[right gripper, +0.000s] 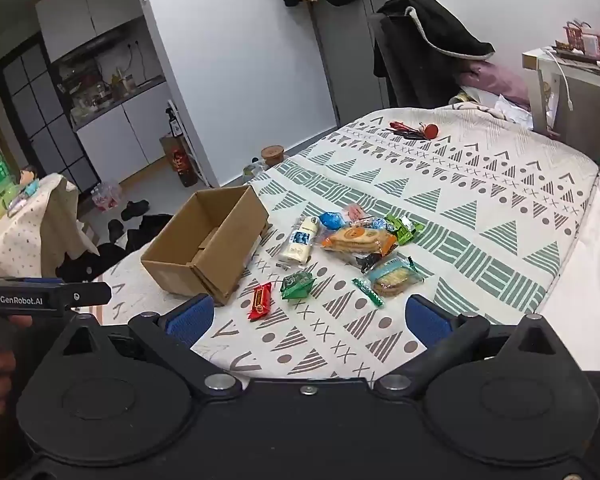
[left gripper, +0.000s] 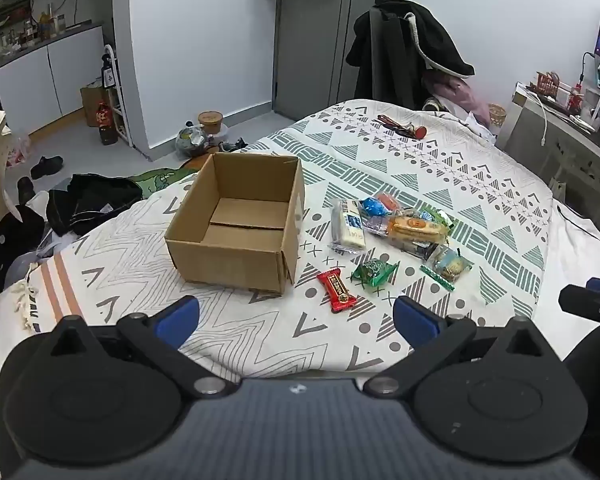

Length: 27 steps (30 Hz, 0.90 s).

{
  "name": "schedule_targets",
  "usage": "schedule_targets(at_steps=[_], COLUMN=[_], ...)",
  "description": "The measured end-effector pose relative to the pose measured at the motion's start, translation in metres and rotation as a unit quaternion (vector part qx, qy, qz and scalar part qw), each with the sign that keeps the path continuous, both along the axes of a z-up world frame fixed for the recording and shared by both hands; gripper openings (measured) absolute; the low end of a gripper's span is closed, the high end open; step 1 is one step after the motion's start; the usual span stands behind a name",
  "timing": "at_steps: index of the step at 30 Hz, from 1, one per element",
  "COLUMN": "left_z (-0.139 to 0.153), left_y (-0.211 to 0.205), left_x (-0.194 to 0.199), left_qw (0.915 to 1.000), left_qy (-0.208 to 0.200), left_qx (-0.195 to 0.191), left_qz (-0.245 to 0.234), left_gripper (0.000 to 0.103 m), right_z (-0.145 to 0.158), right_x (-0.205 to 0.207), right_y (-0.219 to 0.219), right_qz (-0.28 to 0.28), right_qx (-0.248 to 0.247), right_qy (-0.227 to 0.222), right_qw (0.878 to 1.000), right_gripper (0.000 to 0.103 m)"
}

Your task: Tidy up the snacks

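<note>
An open, empty cardboard box [left gripper: 236, 224] [right gripper: 208, 242] stands on the patterned bedspread. To its right lies a loose pile of wrapped snacks: a white packet [left gripper: 347, 226] [right gripper: 299, 240], an orange biscuit pack [left gripper: 416, 229] [right gripper: 358, 240], a green candy [left gripper: 374, 271] [right gripper: 296, 285], a red bar [left gripper: 336, 291] [right gripper: 261, 301], and a cookie pack [left gripper: 450, 266] [right gripper: 394, 279]. My left gripper [left gripper: 296, 316] hovers open in front of the box and the red bar. My right gripper [right gripper: 310, 318] is open too, short of the snacks. Both hold nothing.
The bed [left gripper: 420, 168] fills the middle; a red-handled item [left gripper: 404, 127] [right gripper: 414, 130] lies at its far end. A chair draped with dark clothes [left gripper: 408, 48] stands behind. A desk [left gripper: 560, 116] is at the right. Clothes and shoes litter the floor [left gripper: 84, 200] left of the bed.
</note>
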<state>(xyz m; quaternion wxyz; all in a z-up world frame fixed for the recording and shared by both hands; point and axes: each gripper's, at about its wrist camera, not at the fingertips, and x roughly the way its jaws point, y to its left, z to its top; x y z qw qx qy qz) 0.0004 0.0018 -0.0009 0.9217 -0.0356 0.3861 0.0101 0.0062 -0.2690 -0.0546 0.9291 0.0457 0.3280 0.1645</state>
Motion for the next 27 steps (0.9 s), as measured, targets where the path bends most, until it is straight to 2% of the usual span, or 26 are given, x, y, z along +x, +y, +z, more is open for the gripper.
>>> schedule_targets(at_steps=[1, 2, 9, 27], left_z=[-0.001, -0.002, -0.006, -0.009], left_y=[0.001, 0.001, 0.002, -0.012], left_x=[0.000, -0.005, 0.000, 0.004], left_qw=[1.0000, 0.9999, 1.0000, 0.9996], left_qy=[0.002, -0.012, 0.000, 0.001], left_qx=[-0.001, 0.008, -0.005, -0.016], left_qz=[0.001, 0.003, -0.001, -0.021], left_gripper=[0.103, 0.103, 0.103, 0.103], right_z=[0.000, 0.000, -0.003, -0.006], right_x=[0.001, 0.000, 0.002, 0.003], right_y=[0.004, -0.003, -0.008, -0.011], right_qz=[0.000, 0.006, -0.003, -0.011], right_qx=[-0.005, 0.010, 0.019, 0.025], right_qy=[0.001, -0.001, -0.001, -0.001], right_qw=[1.000, 1.000, 1.000, 1.000], right_gripper=[0.103, 0.103, 0.103, 0.103])
